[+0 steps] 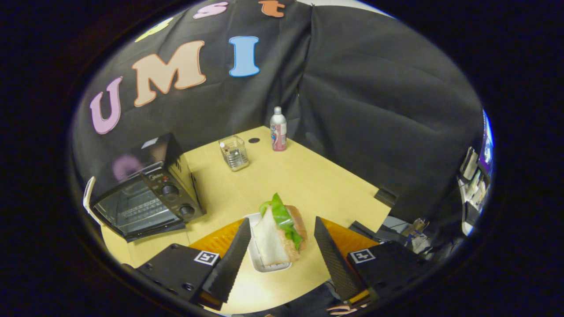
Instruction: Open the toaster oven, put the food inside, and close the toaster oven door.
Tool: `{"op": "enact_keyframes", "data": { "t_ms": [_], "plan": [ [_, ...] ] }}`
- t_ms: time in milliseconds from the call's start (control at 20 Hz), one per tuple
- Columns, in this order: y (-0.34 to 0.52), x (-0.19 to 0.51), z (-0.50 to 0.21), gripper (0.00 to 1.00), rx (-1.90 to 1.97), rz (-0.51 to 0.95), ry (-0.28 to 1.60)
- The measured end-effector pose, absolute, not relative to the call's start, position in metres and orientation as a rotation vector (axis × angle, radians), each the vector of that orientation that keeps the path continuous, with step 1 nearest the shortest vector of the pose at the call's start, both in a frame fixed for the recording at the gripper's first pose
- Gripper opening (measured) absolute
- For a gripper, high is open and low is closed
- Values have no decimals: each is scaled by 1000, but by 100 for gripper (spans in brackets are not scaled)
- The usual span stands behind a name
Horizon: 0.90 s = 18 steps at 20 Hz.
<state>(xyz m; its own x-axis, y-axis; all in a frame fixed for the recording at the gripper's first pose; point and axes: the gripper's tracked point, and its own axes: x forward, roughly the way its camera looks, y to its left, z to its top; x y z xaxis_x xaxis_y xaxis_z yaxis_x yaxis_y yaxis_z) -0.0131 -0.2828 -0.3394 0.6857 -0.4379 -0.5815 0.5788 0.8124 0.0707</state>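
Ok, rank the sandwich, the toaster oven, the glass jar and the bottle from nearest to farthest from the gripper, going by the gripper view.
Gripper is open.
1. Sandwich, between the fingers, on a small white tray.
2. Toaster oven, off to the left, door shut.
3. Glass jar, well beyond the fingers, mid-table.
4. Bottle, farthest, at the table's back edge by the cloth wall.

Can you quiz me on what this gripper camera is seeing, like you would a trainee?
1. True or false: the toaster oven door is open.
2. What lies between the gripper fingers? A) bottle B) sandwich C) glass jar
3. Which stands nearer the toaster oven: the glass jar or the bottle?

Key:
1. False; it is shut.
2. B; the sandwich on its white tray, fingers open, not touching.
3. The glass jar.
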Motion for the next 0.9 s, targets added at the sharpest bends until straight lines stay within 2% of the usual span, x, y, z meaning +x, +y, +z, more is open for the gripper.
{"op": "enact_keyframes", "data": {
  "t_ms": [250,600,900],
  "plan": [
    [-292,-7,-365,92,281,-559,715],
    [-289,3,-387,92,370,-506,789],
    [-279,5,-404,67,425,-490,836]
  ]
}}
